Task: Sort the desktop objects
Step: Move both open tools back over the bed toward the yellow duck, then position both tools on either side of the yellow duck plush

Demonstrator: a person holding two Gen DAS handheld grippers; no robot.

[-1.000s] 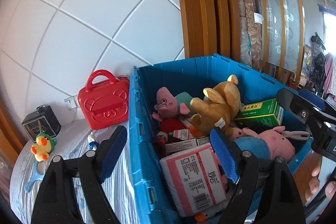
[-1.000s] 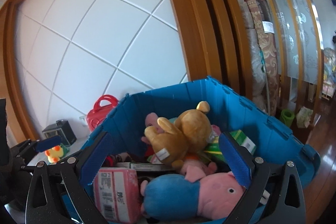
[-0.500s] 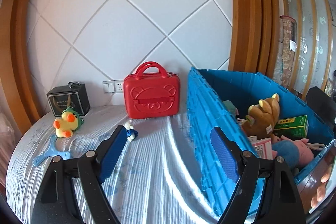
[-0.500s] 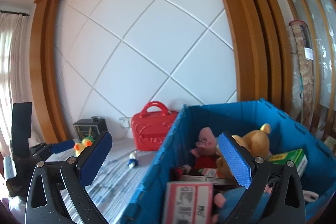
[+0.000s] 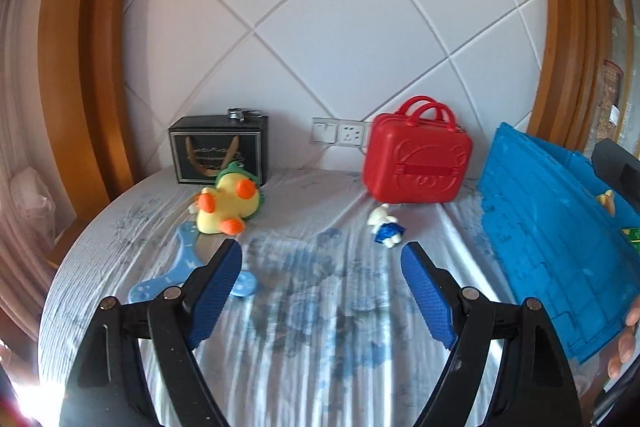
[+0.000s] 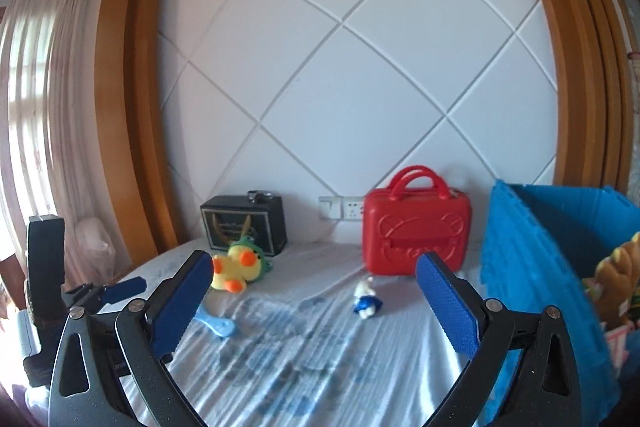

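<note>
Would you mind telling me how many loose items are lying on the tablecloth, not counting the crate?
5: black box and red case by the wall, duck plush before the box, blue flat toy near it, small figurine before the case. Others may hide behind the blue crate.

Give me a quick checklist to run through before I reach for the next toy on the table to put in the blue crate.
1. Left gripper open and holding nothing: ok.
2. Right gripper open and holding nothing: ok.
3. Loose toys in sight on the tablecloth: ok. The yellow duck plush, the small blue and white figure and the flat blue plastic toy all lie in the open.
4. Figure apart from the red case: ok, it sits just in front of it.
5. Duck apart from the black box: cannot tell, they overlap in both views.
6. Room left in the blue crate: cannot tell, only an edge of its inside shows.
</note>
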